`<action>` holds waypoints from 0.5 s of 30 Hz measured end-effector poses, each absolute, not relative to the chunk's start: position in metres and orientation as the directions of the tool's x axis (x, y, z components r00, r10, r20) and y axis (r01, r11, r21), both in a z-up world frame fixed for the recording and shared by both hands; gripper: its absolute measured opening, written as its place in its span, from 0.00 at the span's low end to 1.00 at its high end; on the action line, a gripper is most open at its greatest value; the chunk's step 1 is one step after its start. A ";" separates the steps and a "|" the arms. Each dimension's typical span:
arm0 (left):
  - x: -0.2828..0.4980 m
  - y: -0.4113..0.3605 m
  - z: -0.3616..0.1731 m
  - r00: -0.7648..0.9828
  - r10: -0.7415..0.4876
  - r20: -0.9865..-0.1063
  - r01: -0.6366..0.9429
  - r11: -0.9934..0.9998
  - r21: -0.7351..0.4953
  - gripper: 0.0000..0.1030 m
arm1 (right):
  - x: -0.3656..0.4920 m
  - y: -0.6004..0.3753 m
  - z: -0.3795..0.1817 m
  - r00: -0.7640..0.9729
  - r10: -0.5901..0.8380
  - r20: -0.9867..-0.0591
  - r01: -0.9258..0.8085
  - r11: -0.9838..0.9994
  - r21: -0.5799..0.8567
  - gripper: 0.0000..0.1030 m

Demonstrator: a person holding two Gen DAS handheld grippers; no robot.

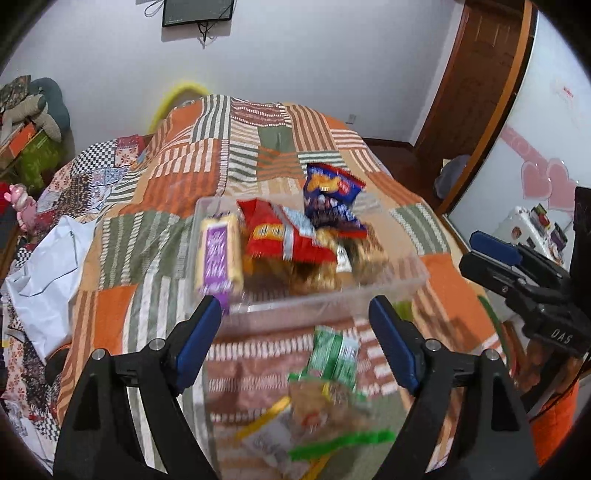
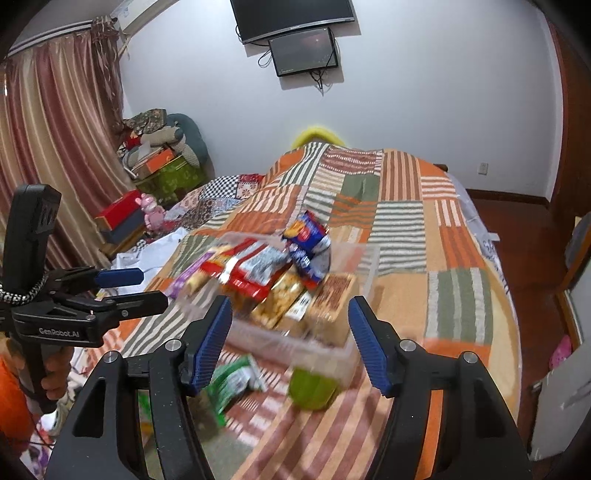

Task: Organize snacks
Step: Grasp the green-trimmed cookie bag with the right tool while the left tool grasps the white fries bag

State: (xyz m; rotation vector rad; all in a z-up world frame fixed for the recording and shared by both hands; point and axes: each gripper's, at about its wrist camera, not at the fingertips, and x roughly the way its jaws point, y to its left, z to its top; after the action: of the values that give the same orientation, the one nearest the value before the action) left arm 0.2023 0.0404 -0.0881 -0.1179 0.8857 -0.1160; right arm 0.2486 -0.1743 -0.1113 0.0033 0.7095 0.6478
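Right wrist view — patchwork bedspread (image 2: 424, 221), striped curtains (image 2: 48, 147), 2 wall screens (image 2: 295, 33).

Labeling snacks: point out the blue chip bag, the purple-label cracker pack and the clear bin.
blue chip bag (image 1: 330, 195), left wrist view, front panel.
purple-label cracker pack (image 1: 218, 254), left wrist view, purple label.
clear bin (image 1: 332, 297), left wrist view, near wall.

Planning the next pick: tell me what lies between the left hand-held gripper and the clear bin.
In the left wrist view, only striped bedspread; the green packet sits nearer.
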 end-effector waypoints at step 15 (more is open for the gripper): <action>0.119 0.082 -0.121 0.609 -0.118 -0.784 -0.018 0.987 -0.163 0.80 | 0.192 -0.126 -0.142 0.425 0.651 -0.629 -0.616 0.717 0.327 0.69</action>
State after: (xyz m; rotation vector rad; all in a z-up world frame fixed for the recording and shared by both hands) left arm 0.1185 0.0815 -0.1214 -0.1598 0.9151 -0.0586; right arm 0.1916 -0.1259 -0.1417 0.0490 0.8087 0.7923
